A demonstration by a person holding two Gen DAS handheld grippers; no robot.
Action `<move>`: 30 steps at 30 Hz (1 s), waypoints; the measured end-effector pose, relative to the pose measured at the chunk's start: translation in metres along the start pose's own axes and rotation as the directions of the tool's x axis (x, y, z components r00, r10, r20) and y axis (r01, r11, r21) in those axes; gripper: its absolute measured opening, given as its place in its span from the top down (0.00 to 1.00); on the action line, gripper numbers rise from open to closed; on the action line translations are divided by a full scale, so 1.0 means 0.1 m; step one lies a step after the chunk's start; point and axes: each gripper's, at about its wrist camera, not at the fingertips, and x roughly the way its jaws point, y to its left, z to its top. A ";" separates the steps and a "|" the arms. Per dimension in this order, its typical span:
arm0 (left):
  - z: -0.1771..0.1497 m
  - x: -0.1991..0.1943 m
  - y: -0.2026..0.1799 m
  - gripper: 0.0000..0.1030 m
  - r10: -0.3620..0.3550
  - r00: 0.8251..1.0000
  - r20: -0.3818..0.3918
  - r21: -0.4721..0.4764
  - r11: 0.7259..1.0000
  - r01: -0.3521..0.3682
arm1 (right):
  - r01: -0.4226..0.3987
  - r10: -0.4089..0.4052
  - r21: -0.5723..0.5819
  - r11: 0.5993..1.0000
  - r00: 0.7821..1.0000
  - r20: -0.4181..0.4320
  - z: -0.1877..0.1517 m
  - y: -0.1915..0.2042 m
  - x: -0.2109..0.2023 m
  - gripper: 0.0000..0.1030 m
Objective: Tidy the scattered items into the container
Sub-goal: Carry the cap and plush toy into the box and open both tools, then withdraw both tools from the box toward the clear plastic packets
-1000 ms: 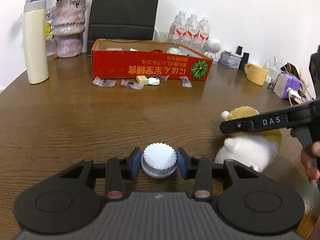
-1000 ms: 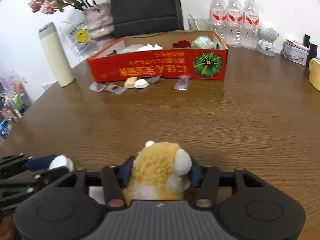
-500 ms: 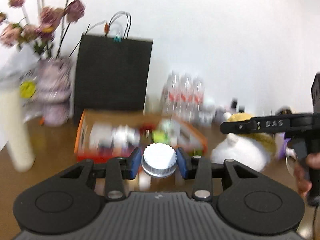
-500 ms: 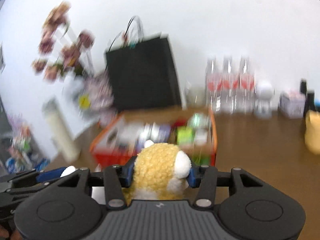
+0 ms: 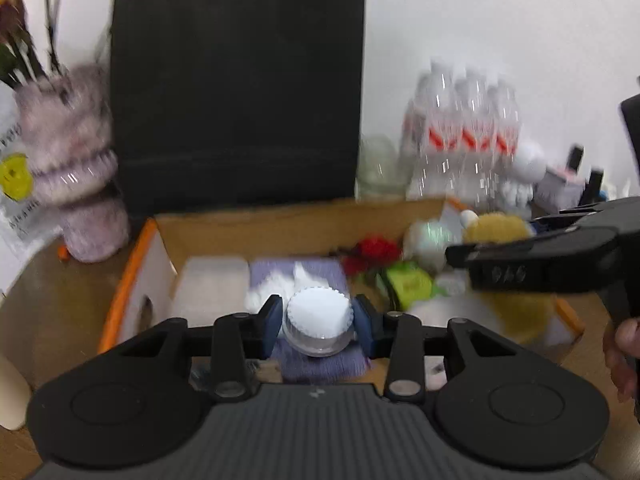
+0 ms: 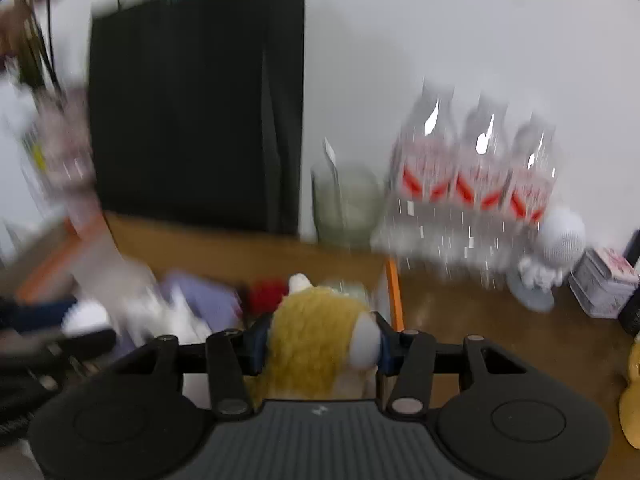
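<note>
While both views are smeared with motion blur, these points can be read:

Left gripper [image 5: 319,325]: its blue pads pinch a white ridged cap [image 5: 319,318] from both sides, held above the open cardboard box [image 5: 256,224].

White ridged cap: hangs over a purple cloth [image 5: 320,360] lying in the box; a pale flat container [image 5: 210,292] sits in the box at about 10 o'clock from the cap.

Right gripper [image 6: 320,346]: clamped on a plush toy [image 6: 312,344], yellow on top and white below, squeezed between the two fingers.

Plush toy: in the left wrist view it shows at 3 o'clock from the cap, over the right end of the box, with the other gripper's black body across it.

Cardboard box: orange-edged; a red item [image 5: 376,250] and a green item [image 5: 408,284] lie inside, toward 1 o'clock from the cap.

Behind the box: a black paper bag [image 5: 240,92] at 12 o'clock, water bottles [image 5: 464,136] at 2 o'clock, a pinkish vase [image 5: 76,168] at 10 o'clock.

Right edge: the person's hand [image 5: 624,352] is partly visible.
</note>
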 end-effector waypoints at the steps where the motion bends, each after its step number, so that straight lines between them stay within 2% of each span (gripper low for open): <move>1: -0.05 0.05 -0.02 0.62 -0.003 1.000 -0.022 0.017 1.000 0.003 | 0.012 -0.013 -0.032 0.999 0.999 -0.031 -0.05 0.04 0.07 0.51; 3: -0.14 0.11 -0.06 0.61 -0.014 0.999 -0.052 0.054 0.998 0.017 | 0.022 -0.029 -0.091 0.996 0.997 -0.073 -0.17 0.10 0.15 0.48; 6: -0.21 0.18 -0.08 0.60 -0.029 0.995 -0.100 0.060 0.998 0.035 | 0.041 -0.066 -0.213 0.976 0.992 -0.110 -0.26 0.24 0.20 0.43; 8: -0.20 0.19 -0.02 0.58 -0.033 0.991 -0.128 0.029 0.999 0.037 | 0.052 -0.081 -0.211 0.976 0.988 -0.128 -0.19 0.25 0.16 0.35; 10: -0.16 0.15 0.02 0.48 -0.026 0.989 -0.147 0.024 0.999 0.030 | 0.042 -0.064 -0.176 0.983 0.991 -0.119 -0.07 0.21 0.01 0.28; 11: -0.13 0.11 0.03 0.43 -0.038 0.989 -0.142 0.026 0.999 0.042 | 0.040 -0.058 -0.157 0.987 0.992 -0.113 -0.01 0.18 -0.08 0.21; 12: -0.09 0.03 0.07 0.41 -0.062 0.989 -0.133 0.015 0.998 0.065 | 0.038 -0.054 -0.143 0.989 0.992 -0.110 0.03 0.13 -0.15 0.18; 14: 0.03 -0.14 0.17 0.41 -0.096 0.989 -0.113 -0.039 0.995 0.092 | 0.017 -0.027 -0.100 0.995 0.996 -0.090 0.14 0.08 -0.37 0.17; 17: 0.24 -0.41 0.28 0.36 -0.101 0.991 -0.092 -0.096 0.991 0.092 | -0.062 0.063 0.011 0.998 0.994 -0.087 0.30 -0.03 -0.65 0.17; 20: 0.41 -0.63 0.36 0.12 -0.074 0.992 -0.099 -0.126 0.990 0.061 | -0.197 0.213 0.163 0.967 0.973 -0.090 0.42 -0.16 -0.88 0.09; 22: 0.47 -0.69 0.41 0.12 -0.048 0.989 -0.141 -0.137 0.990 0.028 | -0.251 0.283 0.239 0.938 0.953 -0.108 0.44 -0.19 -0.98 0.08; 25: 0.49 -0.78 0.49 0.09 -0.036 0.980 -0.195 -0.187 0.982 -0.001 | -0.228 0.273 0.270 0.935 0.951 -0.142 0.41 -0.16 -1.05 0.08; 26: 0.48 -0.84 0.51 0.05 -0.035 0.979 -0.198 -0.210 0.978 -0.008 | -0.216 0.262 0.269 0.938 0.954 -0.148 0.39 -0.15 -1.08 0.08; 30: 0.42 -1.07 0.54 0.02 -0.008 0.988 -0.157 -0.220 0.975 -0.027 | -0.231 0.279 0.281 0.931 0.949 -0.144 0.26 -0.09 -1.19 0.08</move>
